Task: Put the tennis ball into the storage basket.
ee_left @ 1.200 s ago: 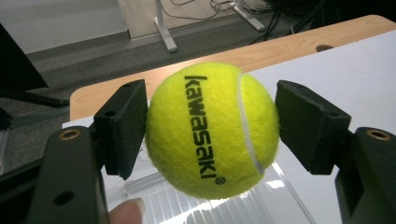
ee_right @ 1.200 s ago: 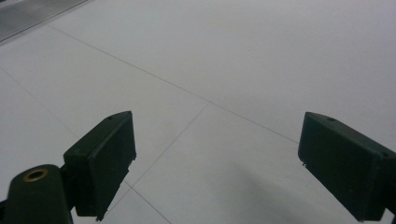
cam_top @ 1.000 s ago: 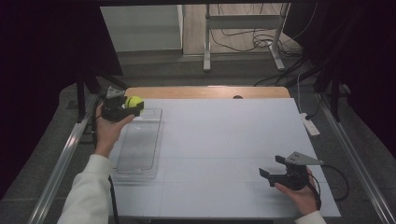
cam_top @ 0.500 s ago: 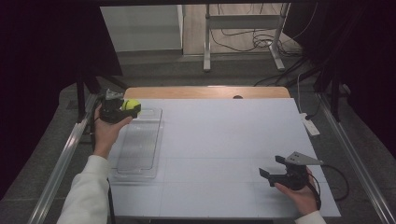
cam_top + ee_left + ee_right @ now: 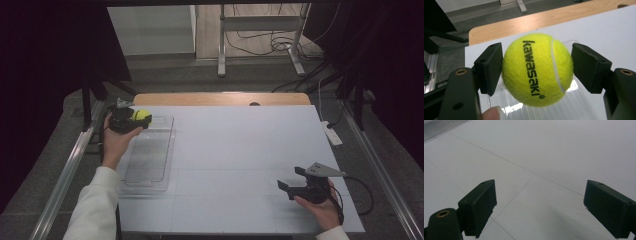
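Step in hand, by the look of it: carrying a tennis ball (image 5: 141, 116) to the clear plastic tray (image 5: 150, 160) at the left of the tabletop (image 5: 240, 150). Left hand-held gripper (image 5: 131, 119) clamped on the ball, both pads pressed against its sides, held above the far end of the tray. Right hand-held gripper (image 5: 292, 180) idle near the front right of the tabletop, jaws apart with nothing between them, well apart from the tray.

Next move, most likely: lowering the ball into the tray, then parting the jaws. Calls for a low, gentle release inside the tray walls, since a round ball dropped from height could bounce or roll out; cannot tell from here how close the ball sits to the tray floor.

From the high view: the whole layout, the tray's length, both hands and the gap between them. From the left gripper view: the grip itself, the ball (image 5: 536, 70) seated squarely between the pads, black lettering and a white seam on the felt, ribbed clear plastic (image 5: 564, 107) right beneath, a fingertip at the lower edge. From the right gripper view: bare white tabletop (image 5: 549, 157) with faint seam lines between the parted jaws.
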Motion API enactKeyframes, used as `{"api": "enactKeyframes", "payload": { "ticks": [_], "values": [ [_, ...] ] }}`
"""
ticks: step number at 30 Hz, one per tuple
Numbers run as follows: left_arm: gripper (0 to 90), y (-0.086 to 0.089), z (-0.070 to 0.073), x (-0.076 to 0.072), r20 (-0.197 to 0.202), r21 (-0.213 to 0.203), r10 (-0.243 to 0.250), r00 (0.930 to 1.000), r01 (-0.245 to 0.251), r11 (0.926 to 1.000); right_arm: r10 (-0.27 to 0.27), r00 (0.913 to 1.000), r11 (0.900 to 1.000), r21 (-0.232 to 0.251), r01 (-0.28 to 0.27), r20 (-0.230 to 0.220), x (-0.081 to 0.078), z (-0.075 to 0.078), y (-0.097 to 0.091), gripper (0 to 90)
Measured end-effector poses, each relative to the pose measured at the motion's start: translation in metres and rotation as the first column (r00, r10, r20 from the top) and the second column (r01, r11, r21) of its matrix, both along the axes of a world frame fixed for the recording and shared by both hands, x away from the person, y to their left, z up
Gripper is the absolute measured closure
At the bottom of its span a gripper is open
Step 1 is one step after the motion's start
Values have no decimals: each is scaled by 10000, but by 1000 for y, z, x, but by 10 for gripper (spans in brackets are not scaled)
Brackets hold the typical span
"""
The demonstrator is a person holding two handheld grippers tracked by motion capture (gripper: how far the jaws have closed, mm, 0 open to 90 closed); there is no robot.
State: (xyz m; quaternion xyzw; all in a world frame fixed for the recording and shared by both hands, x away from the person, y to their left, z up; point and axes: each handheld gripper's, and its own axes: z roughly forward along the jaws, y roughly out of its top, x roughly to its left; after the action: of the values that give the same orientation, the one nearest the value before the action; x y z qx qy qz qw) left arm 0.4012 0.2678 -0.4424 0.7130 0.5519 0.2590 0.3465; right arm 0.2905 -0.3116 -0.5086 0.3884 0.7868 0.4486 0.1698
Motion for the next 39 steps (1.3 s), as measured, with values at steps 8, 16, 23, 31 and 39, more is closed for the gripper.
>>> {"api": "enactKeyframes", "payload": {
  "ticks": [8, 16, 23, 31, 39],
  "values": [
    [286, 2, -10, 2, -316, 92, 62, 9995, -60, 9999, -7, 10000, 10000, -52, 7, -7, 0, 0, 0, 111],
    [285, 3, -16, 3, -554, 132, 66, 9984, -59, 9999, -24, 10000, 10000, -94, 24, -15, 0, -1, 1, 112],
    [285, 3, -25, 4, -857, 292, 38, 9963, -13, 9996, -29, 10000, 10000, -92, 29, -23, 0, -1, 1, 112],
    [285, 2, -31, 6, -1159, 485, 115, 9932, -59, 9988, -10, 10000, 9999, -100, 10, -16, 0, -1, 1, 112],
    [285, 1, -34, 8, -1388, 623, 120, 9902, -34, 9981, -2, 10000, 10000, -80, 2, -15, 0, -1, 1, 112]
  ]
}}
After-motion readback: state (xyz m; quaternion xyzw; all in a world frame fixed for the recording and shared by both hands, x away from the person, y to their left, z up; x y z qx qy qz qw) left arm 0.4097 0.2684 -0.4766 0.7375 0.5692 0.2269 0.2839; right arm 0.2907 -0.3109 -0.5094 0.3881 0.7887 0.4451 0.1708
